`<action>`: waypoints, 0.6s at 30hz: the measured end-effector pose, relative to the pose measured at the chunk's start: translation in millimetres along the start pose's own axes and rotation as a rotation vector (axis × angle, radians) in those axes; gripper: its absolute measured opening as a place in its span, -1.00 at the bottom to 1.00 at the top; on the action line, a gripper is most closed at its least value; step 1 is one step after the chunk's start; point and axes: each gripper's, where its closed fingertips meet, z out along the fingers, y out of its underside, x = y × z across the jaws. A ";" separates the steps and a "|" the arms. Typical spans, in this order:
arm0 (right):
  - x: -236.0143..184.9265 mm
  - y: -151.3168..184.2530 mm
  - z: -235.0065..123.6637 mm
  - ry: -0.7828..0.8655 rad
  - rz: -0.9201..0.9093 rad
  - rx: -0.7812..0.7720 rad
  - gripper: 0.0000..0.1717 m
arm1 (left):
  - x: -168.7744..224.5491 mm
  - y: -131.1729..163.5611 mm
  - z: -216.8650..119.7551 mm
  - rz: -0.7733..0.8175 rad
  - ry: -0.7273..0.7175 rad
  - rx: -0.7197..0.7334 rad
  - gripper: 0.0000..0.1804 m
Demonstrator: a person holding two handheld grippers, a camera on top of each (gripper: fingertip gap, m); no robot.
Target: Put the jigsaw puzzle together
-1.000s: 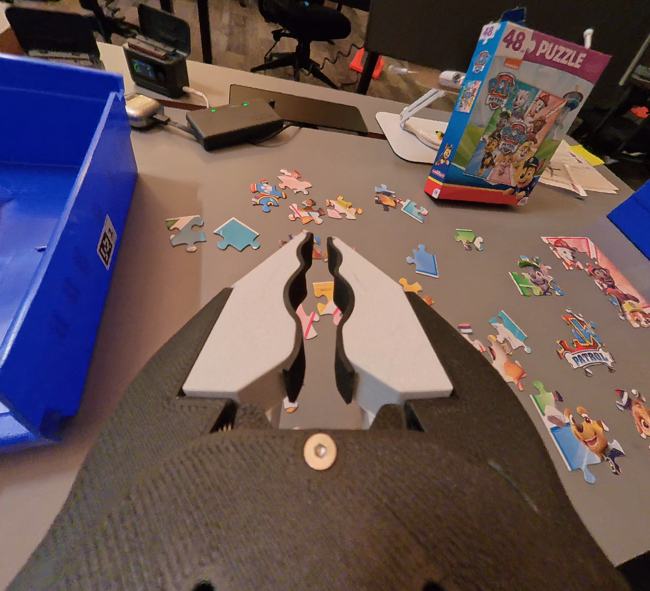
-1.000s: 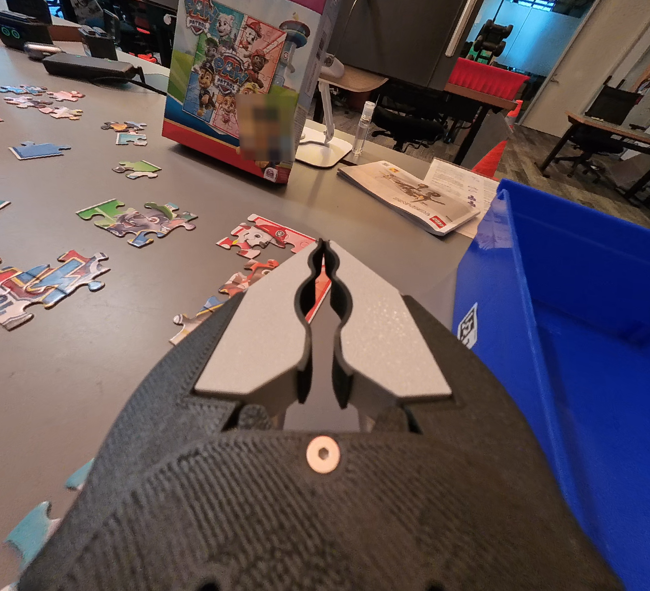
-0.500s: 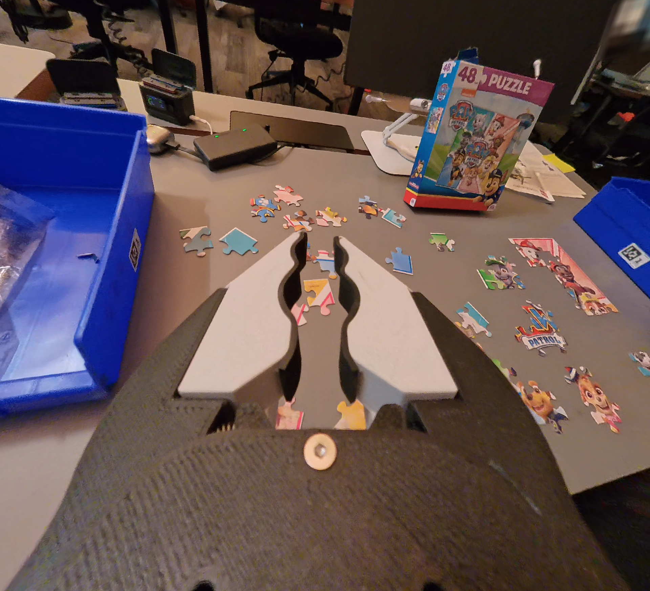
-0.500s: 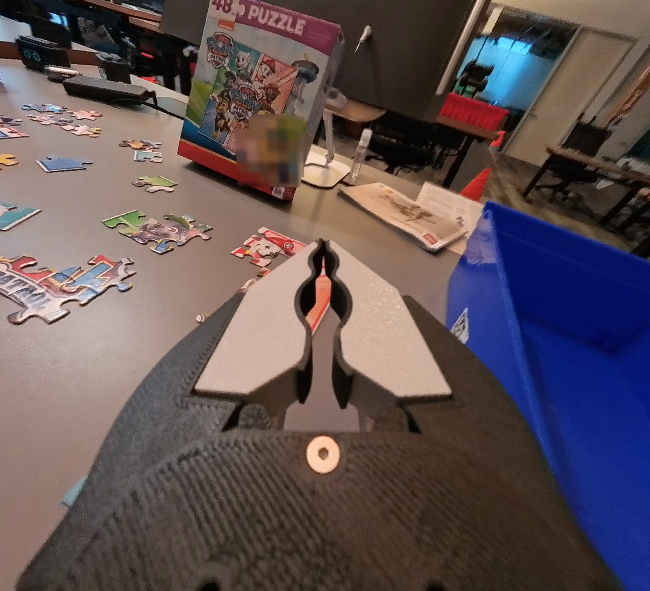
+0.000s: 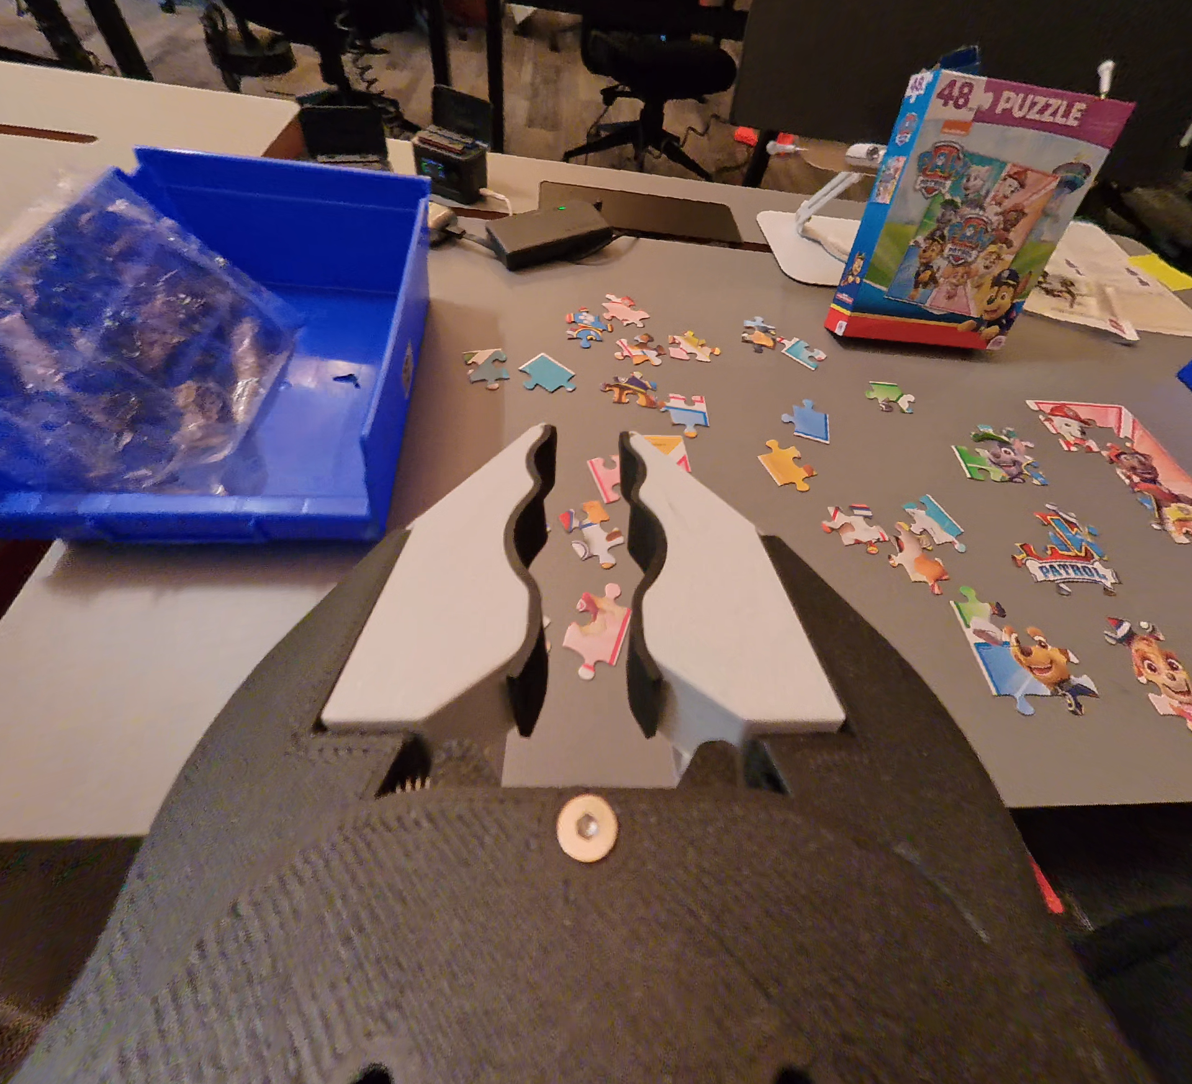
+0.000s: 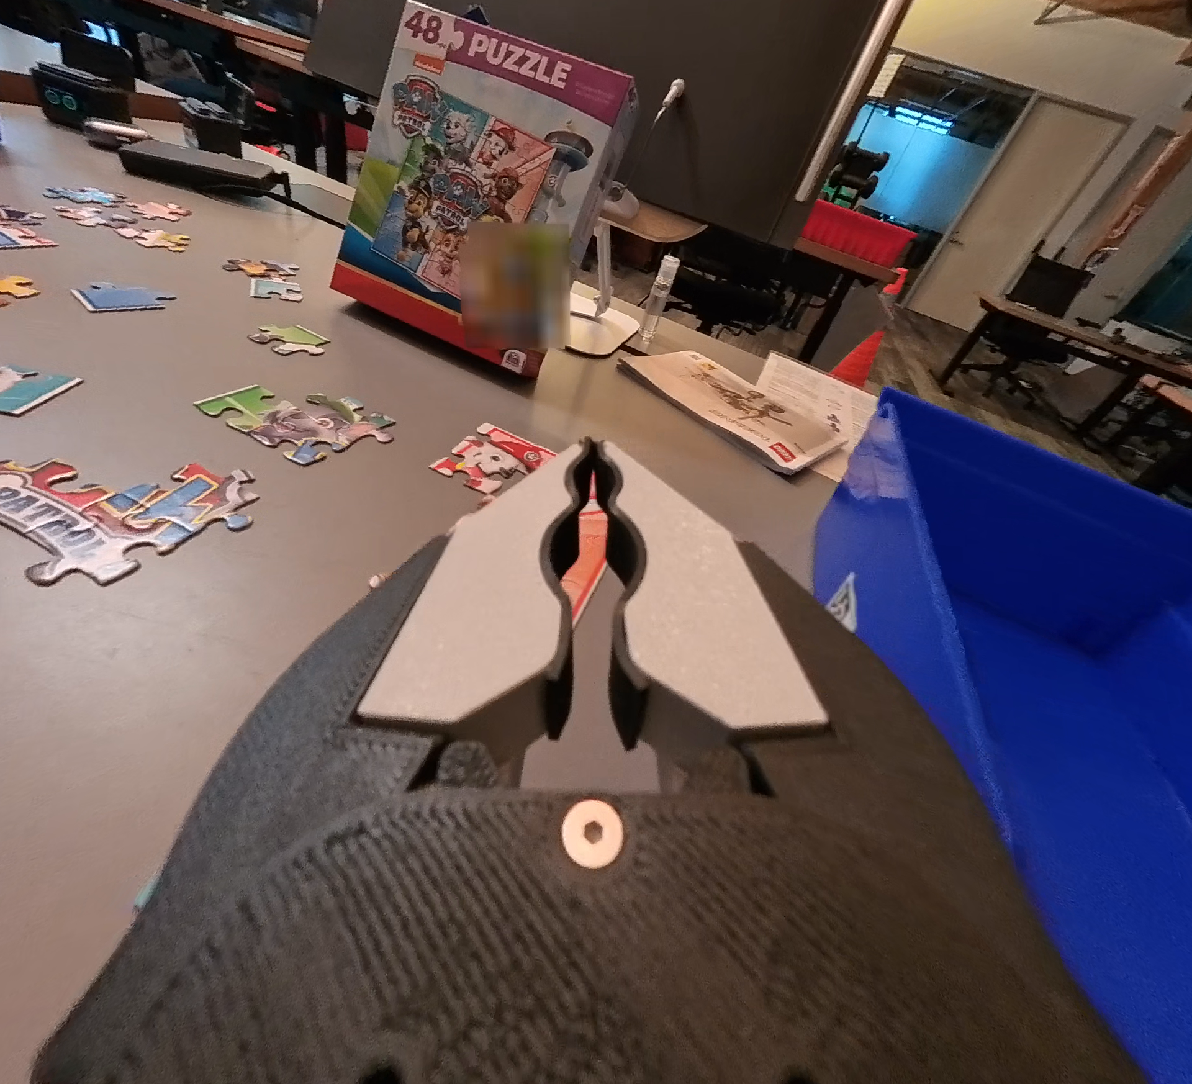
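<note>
Grey counter (image 5: pixel 709 292) carries scattered cardboard puzzle pieces (image 5: pixel 596 530). My left tongs (image 5: pixel 586 437) hover above them, parted slightly, holding nothing; I'd judge a lower, squarer approach best for taking one piece. My right tongs (image 6: pixel 588 448) sit tilted low near the counter's right edge, closed and empty, beside a blue plastic bin (image 6: pixel 1006 569).

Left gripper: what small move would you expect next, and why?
Probably a short drop toward the pink piece. The left gripper is open, holds nothing and hangs above the table, with loose pieces showing between its fingers.
</note>
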 end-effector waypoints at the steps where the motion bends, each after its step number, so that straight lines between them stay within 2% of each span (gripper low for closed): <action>1: -3.1 0.3 1.0 -0.015 0.000 -0.002 -1.00 | -2.5 1.9 -4.7 -0.011 -0.007 0.004 -0.81; 6: -21.5 -3.7 3.8 -0.072 -0.055 0.001 -1.00 | -6.2 9.0 -11.1 -0.039 -0.015 0.038 -0.82; 9: -33.0 -10.6 4.2 -0.102 -0.060 0.022 -1.00 | 5.2 15.9 15.4 -0.077 0.044 0.081 -0.85; 11: -39.2 -19.0 4.3 -0.120 -0.044 0.052 -1.00 | 29.6 32.9 43.0 -0.069 0.125 0.021 -0.84; 15: -52.4 -37.1 9.8 -0.156 -0.044 0.098 -1.00 | 92.0 61.8 93.6 0.079 0.198 -0.053 -0.85; 18: -53.4 -40.5 15.0 -0.156 -0.034 0.114 -1.00 | 144.1 80.8 117.9 0.125 0.292 -0.100 -0.89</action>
